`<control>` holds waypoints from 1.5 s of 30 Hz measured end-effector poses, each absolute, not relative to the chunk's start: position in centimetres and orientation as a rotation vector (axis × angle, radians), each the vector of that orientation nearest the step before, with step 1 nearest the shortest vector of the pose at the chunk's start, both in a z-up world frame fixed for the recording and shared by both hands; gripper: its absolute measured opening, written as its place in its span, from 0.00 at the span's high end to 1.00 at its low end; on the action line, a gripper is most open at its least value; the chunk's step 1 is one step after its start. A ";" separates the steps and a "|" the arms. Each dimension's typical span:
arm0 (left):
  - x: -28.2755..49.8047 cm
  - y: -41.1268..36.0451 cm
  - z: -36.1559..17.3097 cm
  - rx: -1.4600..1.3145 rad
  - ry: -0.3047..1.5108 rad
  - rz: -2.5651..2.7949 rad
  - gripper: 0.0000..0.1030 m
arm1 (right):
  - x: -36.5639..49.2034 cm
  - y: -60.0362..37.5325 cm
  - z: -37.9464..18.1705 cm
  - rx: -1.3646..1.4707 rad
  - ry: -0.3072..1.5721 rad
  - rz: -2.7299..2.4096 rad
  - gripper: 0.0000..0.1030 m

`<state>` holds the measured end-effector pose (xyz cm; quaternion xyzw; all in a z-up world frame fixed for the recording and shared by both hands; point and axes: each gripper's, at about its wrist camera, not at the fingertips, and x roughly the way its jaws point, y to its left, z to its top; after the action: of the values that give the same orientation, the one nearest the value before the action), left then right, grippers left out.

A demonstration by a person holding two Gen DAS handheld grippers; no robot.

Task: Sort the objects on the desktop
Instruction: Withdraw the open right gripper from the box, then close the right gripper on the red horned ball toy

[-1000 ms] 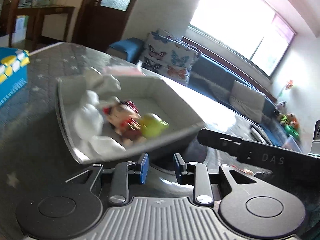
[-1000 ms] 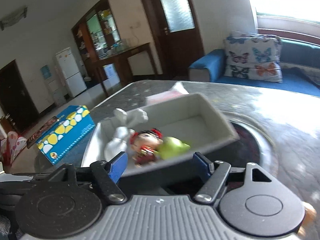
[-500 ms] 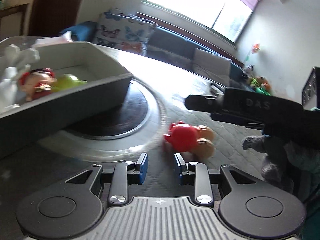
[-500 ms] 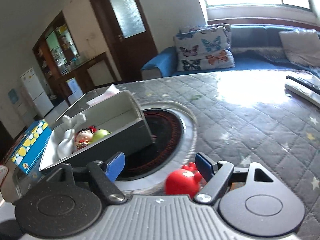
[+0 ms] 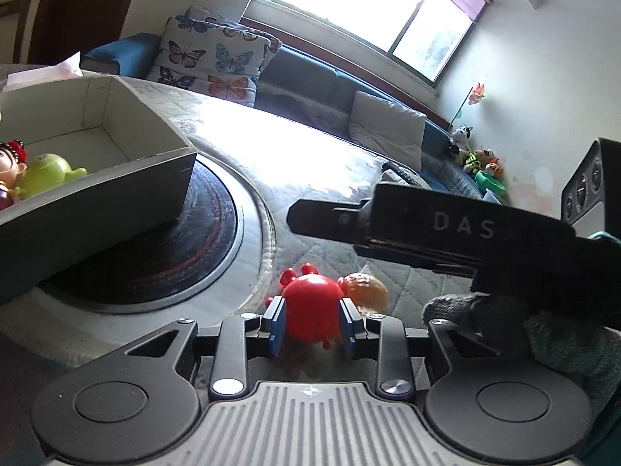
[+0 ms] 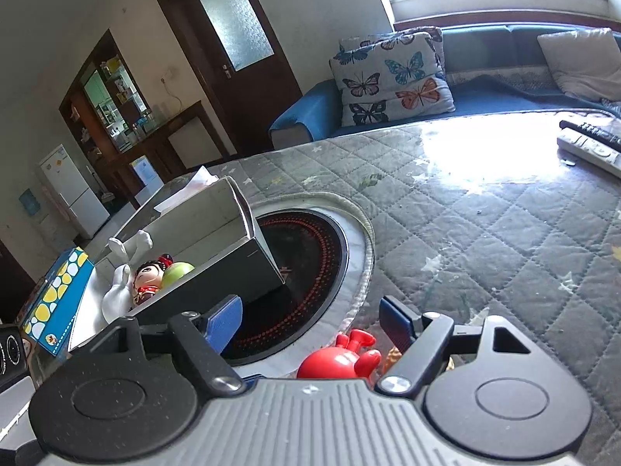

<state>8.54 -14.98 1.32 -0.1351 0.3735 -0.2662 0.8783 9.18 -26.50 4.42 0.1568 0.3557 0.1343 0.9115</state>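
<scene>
A red round toy [image 5: 312, 306] lies on the quilted table cover beside an orange-brown toy [image 5: 366, 287]. My left gripper [image 5: 311, 324] is low over it, jaws opening, with the red toy between the blue pads [image 5: 276, 324], which flank it closely without a clear squeeze. The right gripper [image 6: 310, 318] stands wide open just above the same red toy [image 6: 335, 361], nothing pinched. In the left wrist view its black finger [image 5: 427, 229] crosses at the right, held by a gloved hand [image 5: 562, 338]. A grey box [image 6: 217, 283] at left holds a doll [image 6: 147, 275], a green toy [image 6: 176, 272] and a white figure [image 6: 120, 291].
The grey box [image 5: 116, 194] rests partly on a round black cooktop [image 6: 306, 268] set into the table. A blue tissue box [image 6: 54, 303] lies beyond it at far left. Remote controls [image 6: 590, 143] sit at the far right edge. A sofa with cushions runs behind the table.
Both views swung away from the grey box, right and down, onto the red toy. The left jaws widened and now sit either side of the red toy.
</scene>
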 end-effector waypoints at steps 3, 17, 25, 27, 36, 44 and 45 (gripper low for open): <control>9.3 -15.2 1.2 -0.300 0.785 -0.550 0.67 | 10.0 -26.6 3.8 0.339 0.754 0.284 0.23; 10.2 -16.5 0.2 -0.246 0.795 -0.606 0.57 | 11.4 -26.7 2.3 0.357 0.818 0.324 0.23; 9.9 -16.1 0.1 -0.277 0.801 -0.615 0.57 | 11.8 -26.2 1.6 0.365 0.868 0.305 0.23; 9.8 -15.8 0.0 -0.288 0.805 -0.613 0.57 | 11.9 -25.9 1.7 0.344 0.886 0.288 0.23; 8.3 -14.1 0.0 -0.304 0.809 -0.617 0.57 | 11.1 -24.4 1.3 0.314 0.964 0.301 0.23; 6.4 -11.6 -0.2 -0.335 0.821 -0.624 0.57 | 8.8 -23.1 1.3 0.319 0.971 0.331 0.24; 6.2 -11.3 -0.2 -0.343 0.824 -0.623 0.57 | 8.5 -22.9 1.3 0.315 0.970 0.331 0.24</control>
<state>6.22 -11.27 -0.24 -0.1633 0.3919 -0.2965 0.8554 8.45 -22.85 1.29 0.1500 0.4621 0.1577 0.8597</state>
